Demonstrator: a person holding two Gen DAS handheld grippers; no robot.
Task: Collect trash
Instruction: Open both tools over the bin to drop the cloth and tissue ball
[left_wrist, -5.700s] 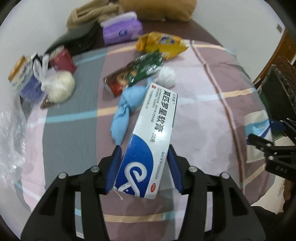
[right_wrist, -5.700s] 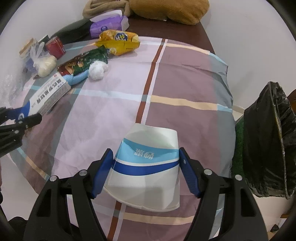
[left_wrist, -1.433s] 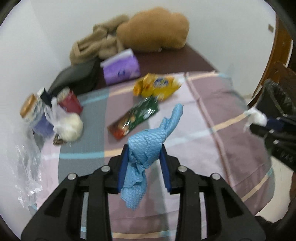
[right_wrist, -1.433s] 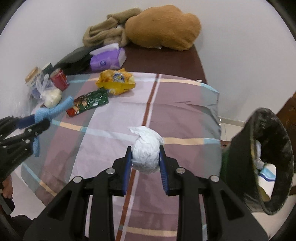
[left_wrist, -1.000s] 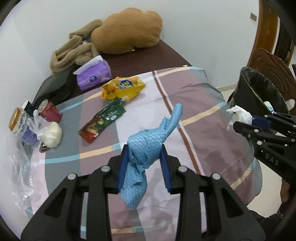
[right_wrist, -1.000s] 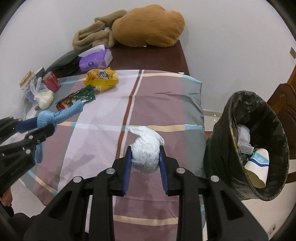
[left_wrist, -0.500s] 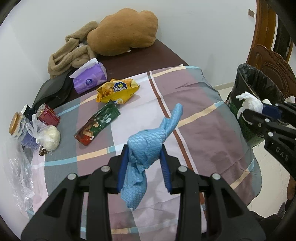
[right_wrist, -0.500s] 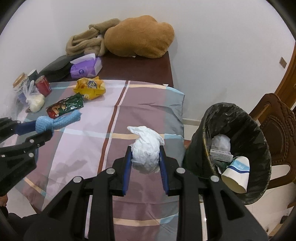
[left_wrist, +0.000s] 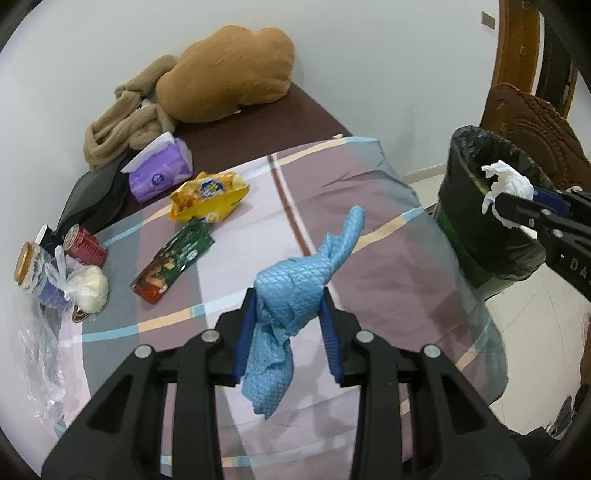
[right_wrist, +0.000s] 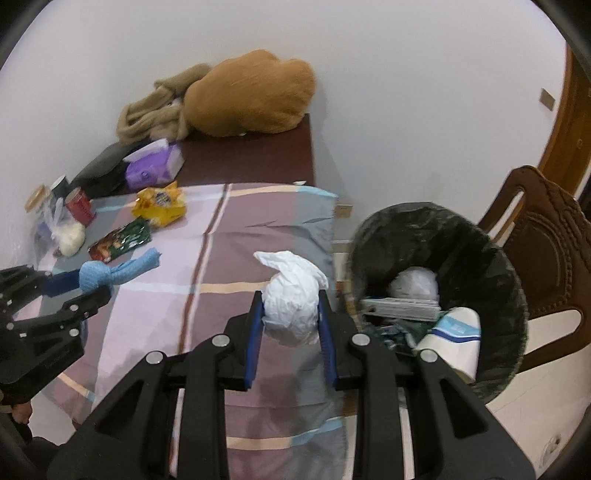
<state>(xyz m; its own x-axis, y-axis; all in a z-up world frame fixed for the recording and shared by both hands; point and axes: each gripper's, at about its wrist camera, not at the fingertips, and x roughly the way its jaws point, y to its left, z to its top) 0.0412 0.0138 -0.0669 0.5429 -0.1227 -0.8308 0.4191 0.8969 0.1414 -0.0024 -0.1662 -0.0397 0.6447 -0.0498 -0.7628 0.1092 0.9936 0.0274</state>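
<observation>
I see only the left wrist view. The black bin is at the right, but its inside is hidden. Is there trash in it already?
Observer: Yes. In the bin lies a paper cup with a blue band.
Operator: Is the cup alone there?
Observer: No, a flat box and a white wad lie beside it.
Operator: Does the right gripper hold its paper ball firmly?
Observer: Its pads press the ball on both sides.

both grippers, the left gripper (left_wrist: 288, 332) and right gripper (right_wrist: 290, 332), are matte black plastic with ribbed blue pads (left_wrist: 244, 332), round silver screws and triangular cut-outs
</observation>
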